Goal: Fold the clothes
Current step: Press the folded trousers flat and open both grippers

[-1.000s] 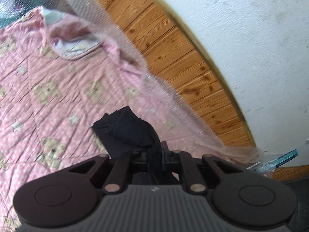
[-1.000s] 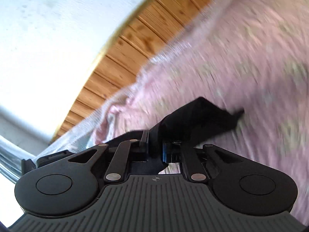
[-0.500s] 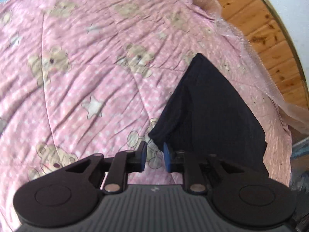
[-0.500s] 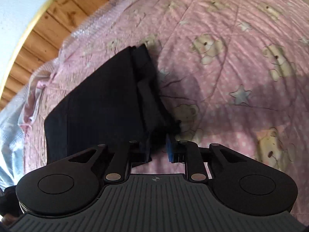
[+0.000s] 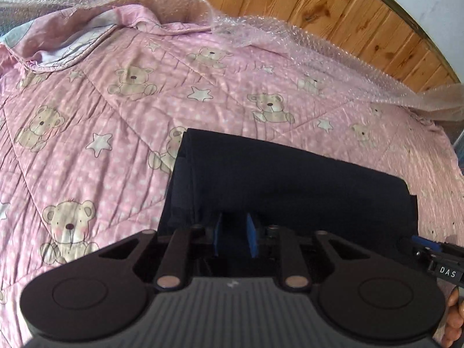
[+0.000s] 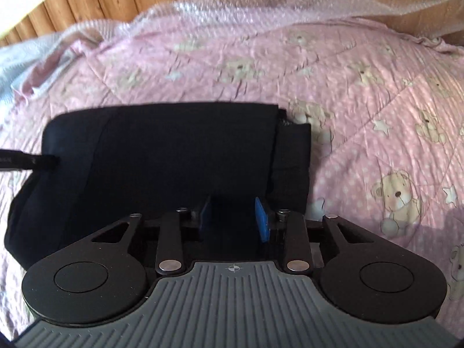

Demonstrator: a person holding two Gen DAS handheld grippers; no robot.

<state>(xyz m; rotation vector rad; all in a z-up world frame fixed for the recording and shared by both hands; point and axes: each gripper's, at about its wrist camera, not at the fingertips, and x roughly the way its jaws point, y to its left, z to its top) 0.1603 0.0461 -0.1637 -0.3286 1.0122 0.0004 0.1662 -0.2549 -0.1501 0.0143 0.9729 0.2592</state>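
Observation:
A dark navy garment (image 5: 290, 179) lies folded in a flat rectangle on a pink quilt (image 5: 116, 145) printed with teddy bears and stars. My left gripper (image 5: 235, 236) hangs over its near left edge, jaws a little apart, blue pads not pressing the cloth. In the right wrist view the same garment (image 6: 174, 150) spreads out ahead. My right gripper (image 6: 236, 217) stands over its near right part, jaws opening, only flat cloth showing beneath the gap. One of the right gripper's fingers (image 5: 426, 245) shows at the garment's right end.
Bubble wrap (image 5: 261, 29) lies along the quilt's far edge, against a wooden plank wall (image 5: 319, 0). The quilt (image 6: 377, 101) has bare room left and right of the garment. A fingertip of the person's hand (image 5: 453, 319) shows at the lower right.
Both grippers held the dark garment up, shut on it. They came down toward the quilt and parted their jaws. The garment now lies flat and folded, let go.

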